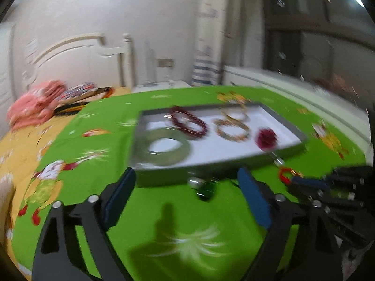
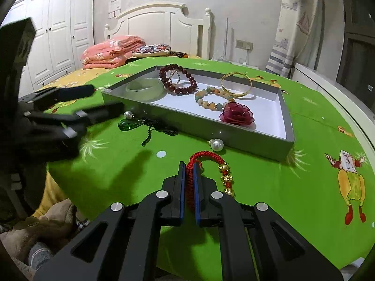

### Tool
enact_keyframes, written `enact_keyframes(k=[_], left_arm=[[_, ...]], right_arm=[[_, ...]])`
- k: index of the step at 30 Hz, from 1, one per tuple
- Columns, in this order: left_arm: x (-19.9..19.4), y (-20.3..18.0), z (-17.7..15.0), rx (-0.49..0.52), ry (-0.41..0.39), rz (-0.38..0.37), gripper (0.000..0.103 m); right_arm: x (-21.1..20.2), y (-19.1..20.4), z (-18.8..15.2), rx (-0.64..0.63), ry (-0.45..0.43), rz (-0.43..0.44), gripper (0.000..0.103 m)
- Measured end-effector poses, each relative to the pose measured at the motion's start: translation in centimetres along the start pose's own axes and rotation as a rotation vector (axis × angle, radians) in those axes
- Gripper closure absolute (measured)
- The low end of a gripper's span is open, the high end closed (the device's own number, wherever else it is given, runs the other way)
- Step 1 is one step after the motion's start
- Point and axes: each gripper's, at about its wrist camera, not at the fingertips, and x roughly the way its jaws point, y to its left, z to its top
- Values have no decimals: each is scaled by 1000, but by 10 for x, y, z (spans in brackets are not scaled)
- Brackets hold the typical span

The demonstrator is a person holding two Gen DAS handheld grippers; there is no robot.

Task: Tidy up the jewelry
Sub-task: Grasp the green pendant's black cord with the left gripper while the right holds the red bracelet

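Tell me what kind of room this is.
Most likely a bedroom: a white headboard, a folded pink quilt on the bed, and a white wardrobe along the wall.

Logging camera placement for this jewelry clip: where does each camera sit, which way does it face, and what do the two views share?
Left wrist: sits on the left gripper, open, facing along its fingers over the green cloth at the grey tray; the right gripper shows at the right edge. Blurred.
Right wrist: sits on the right gripper, shut on the red cord bracelet, facing the grey tray from its other near corner; the left gripper shows at left.
Shared: tray, jade bangle, fabric rose, green pendant, headboard.
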Motion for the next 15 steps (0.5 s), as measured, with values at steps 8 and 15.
enact_keyframes(k=[8, 15], left_arm=[[36, -29, 7, 38, 122, -67, 34], [42, -36, 8, 49, 122, -1, 36]], right_arm=[[-3, -8, -3, 31, -13, 16, 96], [-2, -6, -6, 37, -7, 27, 96]])
